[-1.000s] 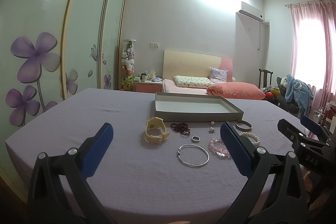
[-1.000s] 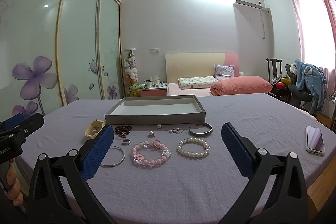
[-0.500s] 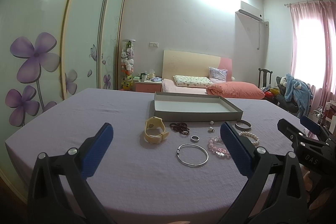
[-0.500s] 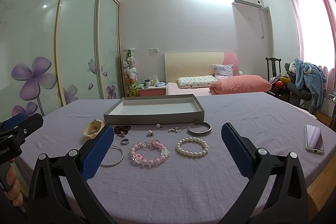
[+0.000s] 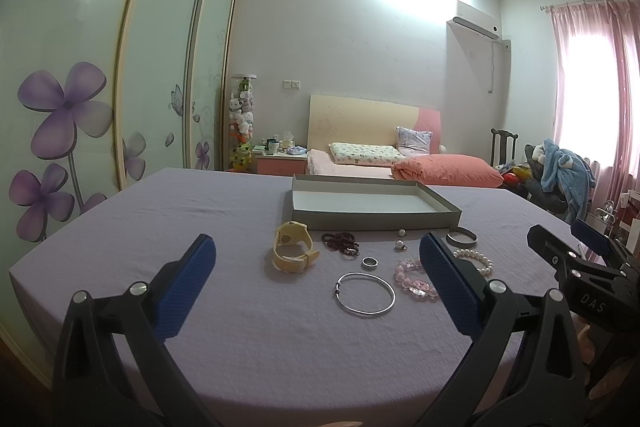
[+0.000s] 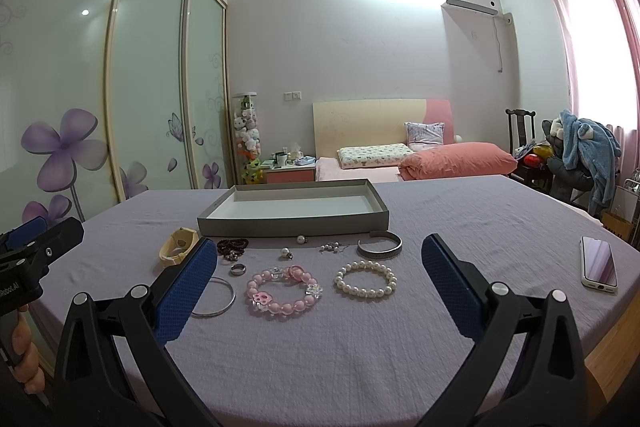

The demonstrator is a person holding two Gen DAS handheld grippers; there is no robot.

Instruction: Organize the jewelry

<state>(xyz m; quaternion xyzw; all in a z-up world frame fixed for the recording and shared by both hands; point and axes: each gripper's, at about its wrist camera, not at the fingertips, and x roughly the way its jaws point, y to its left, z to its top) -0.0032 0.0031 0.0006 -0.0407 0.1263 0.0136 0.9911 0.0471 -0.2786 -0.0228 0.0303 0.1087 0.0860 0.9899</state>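
Left gripper point(image 5: 316, 283): jaws spread wide, nothing between them, hovering above the purple-covered table point(image 5: 160, 227). Right gripper point(image 6: 320, 283): same, wide apart and empty.

Ahead of the left gripper:
- cream watch point(image 5: 294, 247), just past the gap between the fingers, standing on its strap
- dark bead bracelet point(image 5: 342, 242), right of the watch
- small ring point(image 5: 370, 262), beyond the silver bangle point(image 5: 365, 293), which lies closest to the tips
- pink bead bracelet point(image 5: 412, 277), partly behind the right finger

Ahead of the right gripper:
- pink bead bracelet point(image 6: 284, 291), centred between the fingers
- pearl bracelet point(image 6: 365, 281), just right of it
- open silver cuff point(image 6: 380, 246), further out, near the tray
- two loose pearl pieces point(image 6: 285, 253) and a small earring cluster point(image 6: 331, 247), between bracelets and tray
- phone point(image 6: 599, 264), well right of the right finger

Grey tray point(image 6: 292, 225) sits beyond all the jewelry; nothing shows inside it. All pieces lie on the cloth outside it.
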